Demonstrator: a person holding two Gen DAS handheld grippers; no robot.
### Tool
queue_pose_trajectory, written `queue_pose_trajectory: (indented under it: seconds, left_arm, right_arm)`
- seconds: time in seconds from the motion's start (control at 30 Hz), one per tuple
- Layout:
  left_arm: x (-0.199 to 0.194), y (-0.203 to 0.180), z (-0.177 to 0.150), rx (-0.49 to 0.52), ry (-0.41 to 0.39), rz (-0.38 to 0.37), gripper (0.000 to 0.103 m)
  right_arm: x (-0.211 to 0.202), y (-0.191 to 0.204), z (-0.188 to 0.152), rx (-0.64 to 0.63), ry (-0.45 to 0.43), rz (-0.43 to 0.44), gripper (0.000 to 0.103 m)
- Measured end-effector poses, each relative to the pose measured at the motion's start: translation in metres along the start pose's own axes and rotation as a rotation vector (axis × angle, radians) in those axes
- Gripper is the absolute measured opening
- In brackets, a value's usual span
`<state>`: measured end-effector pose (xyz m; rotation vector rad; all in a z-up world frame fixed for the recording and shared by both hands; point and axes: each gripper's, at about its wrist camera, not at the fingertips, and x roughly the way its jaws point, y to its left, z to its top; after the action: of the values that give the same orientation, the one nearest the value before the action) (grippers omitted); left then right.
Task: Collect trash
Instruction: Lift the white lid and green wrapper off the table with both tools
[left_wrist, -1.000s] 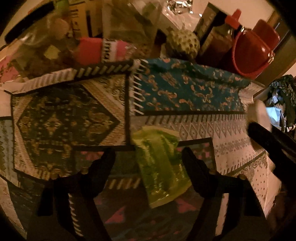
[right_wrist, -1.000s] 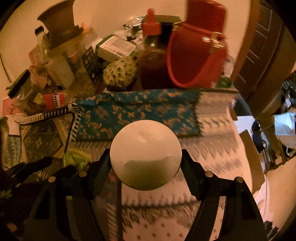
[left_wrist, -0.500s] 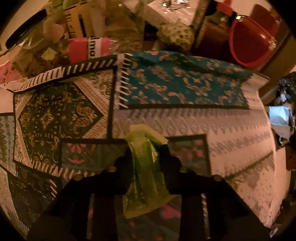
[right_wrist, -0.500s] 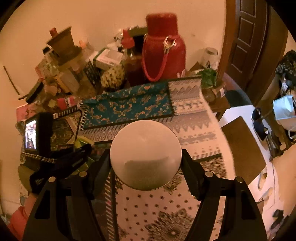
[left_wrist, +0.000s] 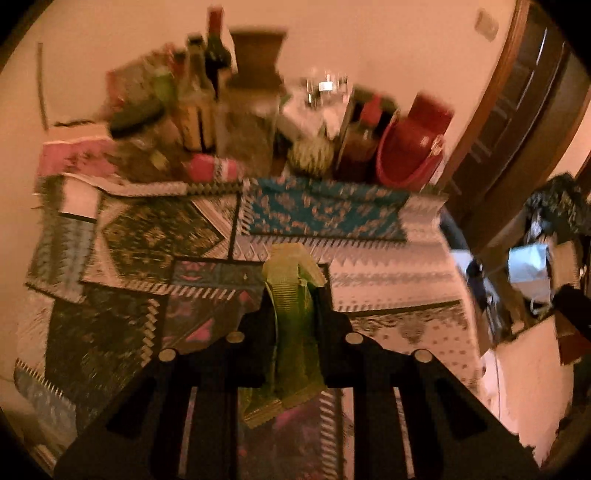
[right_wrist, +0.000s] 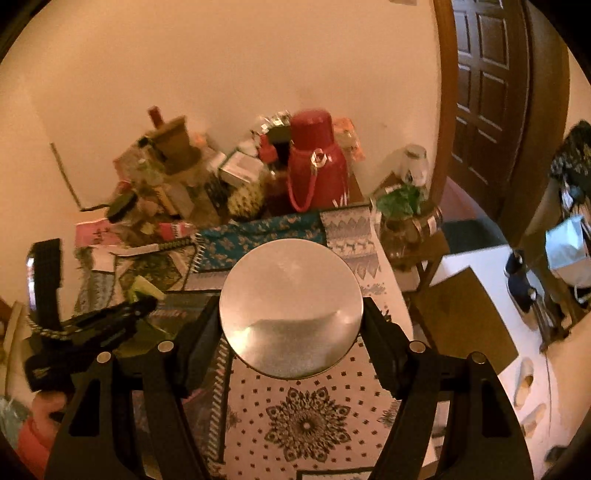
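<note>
A: Now, left gripper (left_wrist: 293, 306), centre of the left wrist view: jaws closing on a green wrapper (left_wrist: 291, 332), pads on both its sides. Wrapper stands upright in the pinch, lower end hanging free above the patterned tablecloth (left_wrist: 388, 273).

B: Why the mid-length grip?

A: Likely because it is thin and limp; pinched there, neither end folds far.

B: Right gripper (right_wrist: 291, 314)?

A: Lower centre of the right wrist view. Jaws stand apart, clamped on a white paper cup (right_wrist: 291, 308) by its sides, round end facing the lens. A side grip probably keeps the cup from slipping out.

B: Other items?

A: Red thermos (right_wrist: 317, 158) and bottles crowd the upper centre, against the wall; these read as household goods, not trash. No bin visible in either view.
</note>
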<state>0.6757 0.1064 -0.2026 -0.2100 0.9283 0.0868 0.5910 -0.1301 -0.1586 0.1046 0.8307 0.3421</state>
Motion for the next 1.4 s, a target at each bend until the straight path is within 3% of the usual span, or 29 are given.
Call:
queue_pose_trajectory:
  seconds: [0.33,0.7,1.13,1.4]
  left_arm:
    - [-0.146,-0.010,-0.032,-0.056,-0.238,0.007,0.019]
    - [-0.247,0.021,-0.073,-0.036,-0.397,-0.024,0.019]
    - [-0.323,0.070,-0.181,0.088,-0.352,-0.145,0.019]
    - [-0.348,0.088,-0.231,0.107,-0.307,-0.205,0.019]
  right_arm:
    - [-0.072,0.025,-0.008,-0.115,-0.115,0.108,0.070]
    - [-0.147,0.069,-0.046,-0.123,-0.234,0.131,0.070]
    - [-0.212,0.132,-0.157,-0.019,-0.238,0.033,0.069]
    - [-0.234,0.149,-0.193,0.005,-0.207,-0.012,0.070]
